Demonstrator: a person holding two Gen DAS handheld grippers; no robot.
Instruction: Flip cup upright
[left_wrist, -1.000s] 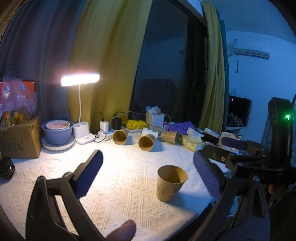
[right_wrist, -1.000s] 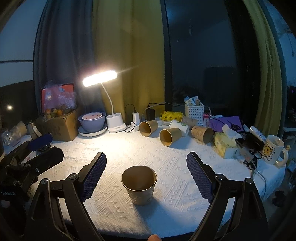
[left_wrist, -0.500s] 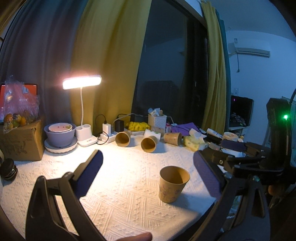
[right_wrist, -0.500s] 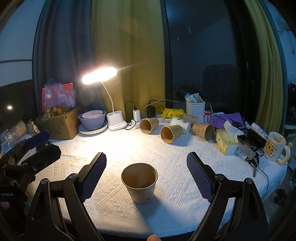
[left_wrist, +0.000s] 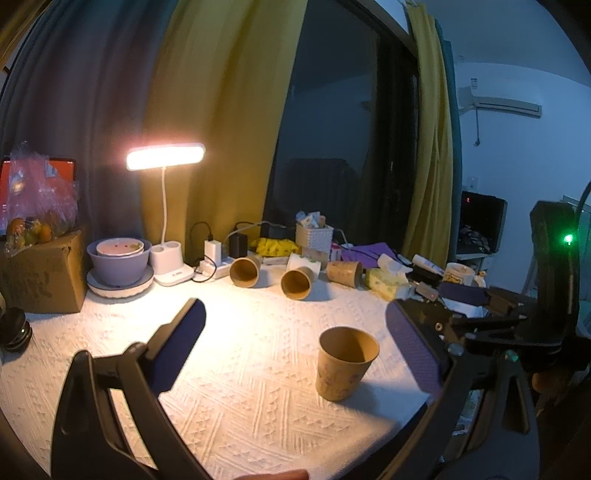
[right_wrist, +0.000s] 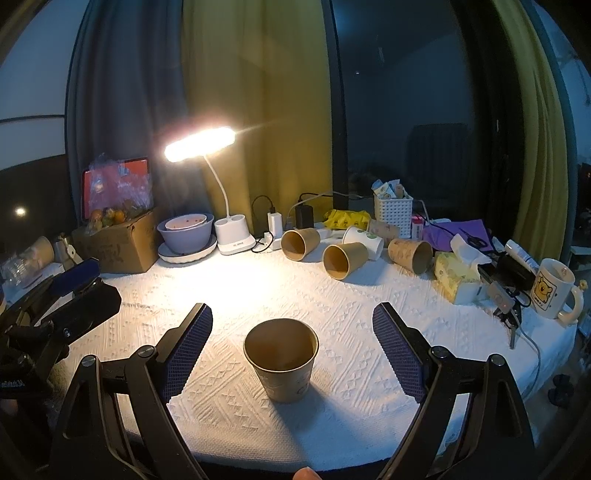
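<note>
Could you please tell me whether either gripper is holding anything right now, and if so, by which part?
Nothing is held. The right gripper is open, its fingers clear of the upright paper cup; the left gripper is open and empty.

Slightly raised left gripper (left_wrist: 295, 350), paper cup (left_wrist: 345, 363) farther off.

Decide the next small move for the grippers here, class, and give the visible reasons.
Probably move the right gripper back toward the nearest tipped paper cup. The front paper cup already stands upright on the white tablecloth, mouth up, with both the right and left gripper open and touching nothing. Several cups still lie on their sides near the lamp base.
</note>
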